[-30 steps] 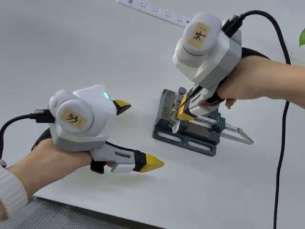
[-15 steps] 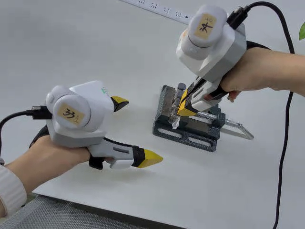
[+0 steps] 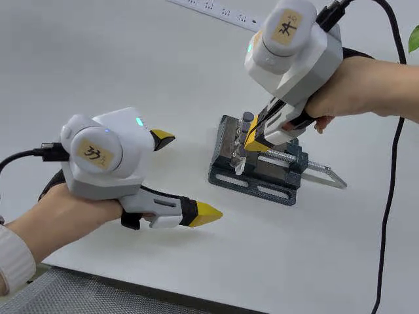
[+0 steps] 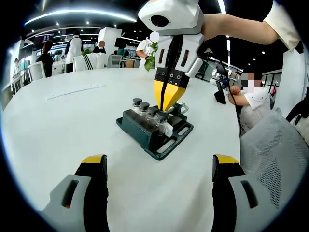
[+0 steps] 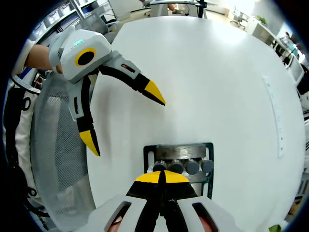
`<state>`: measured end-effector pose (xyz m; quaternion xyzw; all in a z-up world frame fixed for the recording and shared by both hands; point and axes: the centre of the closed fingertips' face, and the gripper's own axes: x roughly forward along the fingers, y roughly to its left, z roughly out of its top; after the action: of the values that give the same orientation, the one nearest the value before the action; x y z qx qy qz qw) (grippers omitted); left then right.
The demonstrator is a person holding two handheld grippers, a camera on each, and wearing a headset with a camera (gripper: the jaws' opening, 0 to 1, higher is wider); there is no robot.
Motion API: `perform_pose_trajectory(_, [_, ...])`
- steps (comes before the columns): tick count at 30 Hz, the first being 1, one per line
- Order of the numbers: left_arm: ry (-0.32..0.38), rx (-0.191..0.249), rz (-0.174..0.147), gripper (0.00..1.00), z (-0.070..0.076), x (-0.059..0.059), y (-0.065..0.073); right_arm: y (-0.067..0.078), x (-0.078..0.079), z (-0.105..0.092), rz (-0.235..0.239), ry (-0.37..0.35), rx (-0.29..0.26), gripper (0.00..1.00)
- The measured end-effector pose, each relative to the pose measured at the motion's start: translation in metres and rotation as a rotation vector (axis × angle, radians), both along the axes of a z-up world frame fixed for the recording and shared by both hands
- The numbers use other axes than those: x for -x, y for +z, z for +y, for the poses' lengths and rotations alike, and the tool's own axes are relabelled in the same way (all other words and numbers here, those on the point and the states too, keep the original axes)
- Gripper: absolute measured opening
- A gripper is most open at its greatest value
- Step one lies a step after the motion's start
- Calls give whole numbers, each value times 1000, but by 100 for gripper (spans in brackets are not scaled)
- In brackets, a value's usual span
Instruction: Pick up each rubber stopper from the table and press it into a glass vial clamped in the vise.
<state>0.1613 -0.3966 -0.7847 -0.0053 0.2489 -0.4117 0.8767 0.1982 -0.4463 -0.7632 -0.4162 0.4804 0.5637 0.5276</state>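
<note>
- vise (image 3: 253,184): dark metal, blocky, slotted base plate, thin screw handle sticking out one end; sits flat on the white matte bench (image 3: 118,59); it grips the glassware so that a downward push meets something rigid
- glass vials (image 4: 153,118): four small clear cylinders in a row between the vise jaws, upright, close together; each carries a rubber stopper (image 5: 192,166) on top, dark grey, round, dull finish
- right gripper (image 3: 253,140): directly above the vise, pointing steeply down; yellow wedge tips pressed together with nothing visible between them; tips sit at the end vial of the row; cannot tell if they touch its stopper; likely held shut to act as one blunt pusher for seating the stopper
- left gripper (image 3: 185,176): well apart from the vise, low over the bench, aimed toward it; jaws spread wide, empty; looks parked clear of the press
- judgement: all four vials look capped, so the task is near its end; an off-centre push could tilt a stopper; the glass is slick, so a vial may slip in the clamp
- power strip (image 3: 216,9): white, long, flat, well beyond the vise
</note>
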Motion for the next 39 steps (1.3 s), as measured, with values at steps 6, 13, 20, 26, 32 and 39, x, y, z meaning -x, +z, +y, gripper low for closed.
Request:
perform_pose_trajectory(6, [-3, 3, 1, 89, -2, 1, 1, 0, 3, 6, 0, 5, -17, 0])
perform_pose_trajectory(13, [-2, 0, 6, 89, 0, 2, -1, -3, 4, 7, 10, 16, -11, 0])
perform_pose_trajectory(20, [-1, 2, 6, 89, -1, 2, -2, -4, 4, 7, 26, -11, -20, 0])
perform_pose_trajectory(26, [-3, 6, 4, 89, -3, 2, -2, -4, 4, 7, 33, -50, -34, 0])
perform_pose_trajectory(32, [-2, 5, 3, 89, -2, 3, 0, -4, 6, 7, 10, -10, -19, 0])
perform_pose_trajectory(39, [-7, -2, -5, 89, -1, 2, 4, -4, 3, 8, 3, -20, -47, 0])
